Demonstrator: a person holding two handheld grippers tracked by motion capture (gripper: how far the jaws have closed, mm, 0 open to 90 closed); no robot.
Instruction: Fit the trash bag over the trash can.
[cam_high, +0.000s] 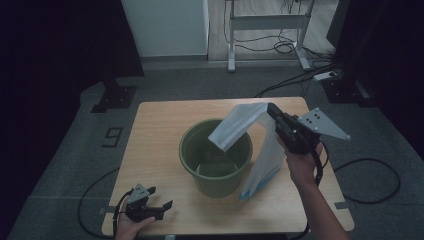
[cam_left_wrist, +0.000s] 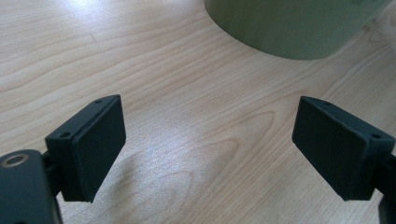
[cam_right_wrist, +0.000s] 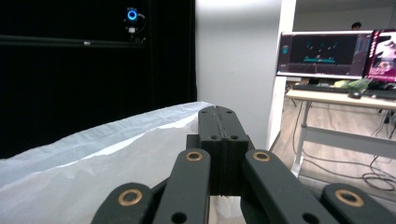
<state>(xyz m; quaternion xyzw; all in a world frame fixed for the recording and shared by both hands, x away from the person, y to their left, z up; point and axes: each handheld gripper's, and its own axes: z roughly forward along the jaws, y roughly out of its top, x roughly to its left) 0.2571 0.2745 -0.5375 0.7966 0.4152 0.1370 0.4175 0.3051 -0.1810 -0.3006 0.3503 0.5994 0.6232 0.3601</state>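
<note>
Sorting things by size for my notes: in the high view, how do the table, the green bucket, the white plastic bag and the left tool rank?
1. Table
2. Green bucket and white plastic bag: too alike to rank
3. Left tool

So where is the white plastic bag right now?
In the high view the white plastic bag hangs from the right gripper above the table's right half, its top corner draped over the green bucket rim.

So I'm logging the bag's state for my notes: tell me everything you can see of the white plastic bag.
The white plastic bag is thin, crinkled and translucent, with a bluish patch near its bottom. The right gripper pinches its top edge, fingers shut, holding it up. One flap droops over the green bucket; the rest hangs beside the bucket, its bottom reaching the table.
</note>
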